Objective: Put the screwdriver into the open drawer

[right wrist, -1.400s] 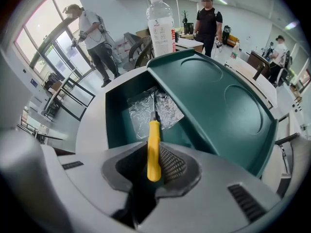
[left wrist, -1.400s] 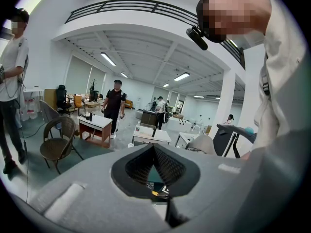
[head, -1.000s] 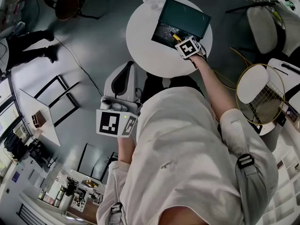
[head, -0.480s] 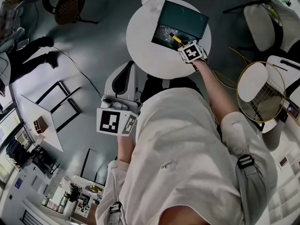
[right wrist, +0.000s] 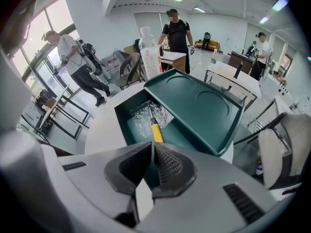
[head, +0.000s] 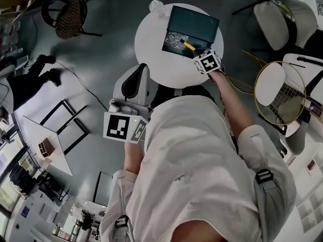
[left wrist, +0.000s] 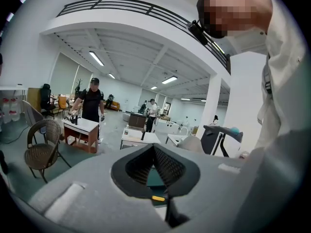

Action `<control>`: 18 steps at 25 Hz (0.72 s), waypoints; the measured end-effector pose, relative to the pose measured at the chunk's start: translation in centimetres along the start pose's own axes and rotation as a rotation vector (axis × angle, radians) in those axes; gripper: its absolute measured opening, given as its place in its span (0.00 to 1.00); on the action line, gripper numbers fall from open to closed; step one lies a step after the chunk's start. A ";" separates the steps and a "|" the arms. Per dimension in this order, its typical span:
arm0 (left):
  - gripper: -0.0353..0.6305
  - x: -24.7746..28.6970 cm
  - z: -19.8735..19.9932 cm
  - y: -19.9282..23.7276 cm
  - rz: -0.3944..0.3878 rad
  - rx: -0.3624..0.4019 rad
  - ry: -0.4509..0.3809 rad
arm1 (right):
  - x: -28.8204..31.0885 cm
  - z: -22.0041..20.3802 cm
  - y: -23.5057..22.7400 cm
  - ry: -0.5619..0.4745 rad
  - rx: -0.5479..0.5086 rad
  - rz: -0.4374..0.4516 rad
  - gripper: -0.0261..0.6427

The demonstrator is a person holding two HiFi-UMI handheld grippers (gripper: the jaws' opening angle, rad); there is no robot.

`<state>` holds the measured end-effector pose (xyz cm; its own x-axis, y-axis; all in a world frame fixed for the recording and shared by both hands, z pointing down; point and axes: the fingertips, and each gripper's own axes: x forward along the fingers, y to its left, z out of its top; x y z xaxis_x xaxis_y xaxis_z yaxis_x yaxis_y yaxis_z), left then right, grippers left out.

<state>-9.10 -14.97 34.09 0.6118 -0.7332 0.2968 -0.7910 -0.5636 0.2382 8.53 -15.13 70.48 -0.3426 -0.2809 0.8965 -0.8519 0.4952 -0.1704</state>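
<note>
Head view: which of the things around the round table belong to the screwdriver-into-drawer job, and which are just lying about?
Belong to the job:
screwdriver, lying in the open drawer
right tool, at the drawer's front

Lying about:
plastic bottle on the table
crumpled plastic in the drawer
wicker chair

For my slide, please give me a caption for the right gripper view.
Right gripper, jaws together, facing the yellow-handled screwdriver that lies in the open green drawer.
</note>
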 end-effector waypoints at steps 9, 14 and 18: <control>0.07 -0.5 0.2 1.0 -0.093 0.010 -0.015 | -3.9 1.9 2.9 -0.089 0.008 -0.045 0.07; 0.07 -0.6 0.2 1.4 -0.148 0.020 -0.011 | -6.7 3.4 4.8 -0.160 0.022 -0.073 0.06; 0.07 -0.6 0.1 1.6 -0.199 0.030 -0.005 | -9.2 4.8 6.5 -0.228 0.037 -0.093 0.06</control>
<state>-10.71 -15.46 34.19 0.7559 -0.6082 0.2421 -0.6546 -0.7084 0.2640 4.29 -13.25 59.16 -0.3391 -0.5044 0.7941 -0.8965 0.4292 -0.1102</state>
